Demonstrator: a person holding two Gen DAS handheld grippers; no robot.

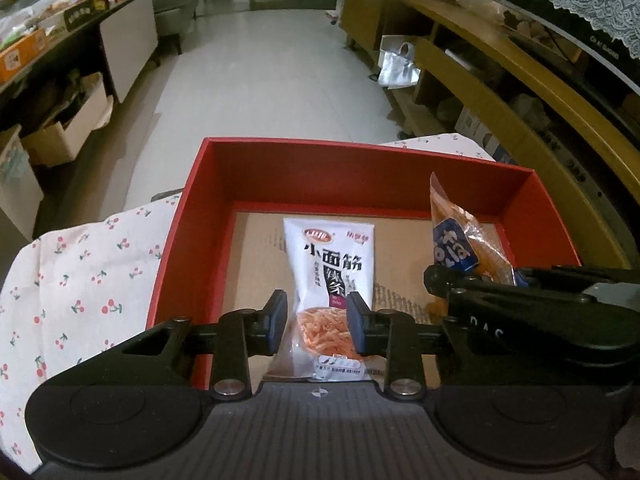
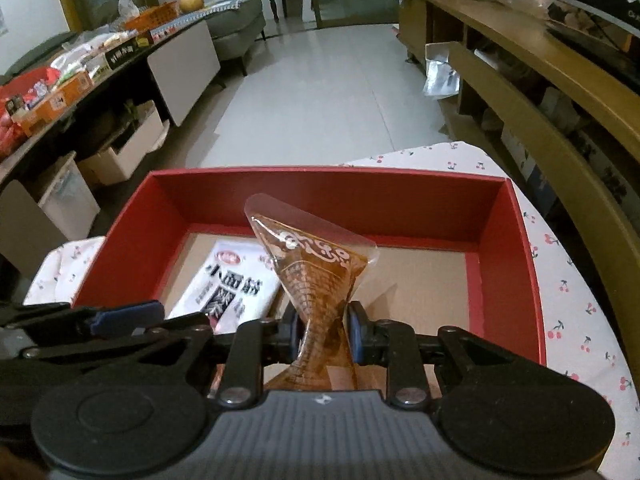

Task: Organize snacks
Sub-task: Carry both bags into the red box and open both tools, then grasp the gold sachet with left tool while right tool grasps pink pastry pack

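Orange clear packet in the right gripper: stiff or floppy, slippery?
Probably floppy: the orange packet pinches to a narrow waist in the right gripper and fans out above. Glossy film looks slippery. Likely light; it stands up unsupported over the red box.

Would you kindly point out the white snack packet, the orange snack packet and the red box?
white snack packet (image 1: 330, 256), left wrist view, on its black lettering.
orange snack packet (image 2: 316, 276), right wrist view, on its ribbed middle.
red box (image 2: 332, 196), right wrist view, on its far inner wall.
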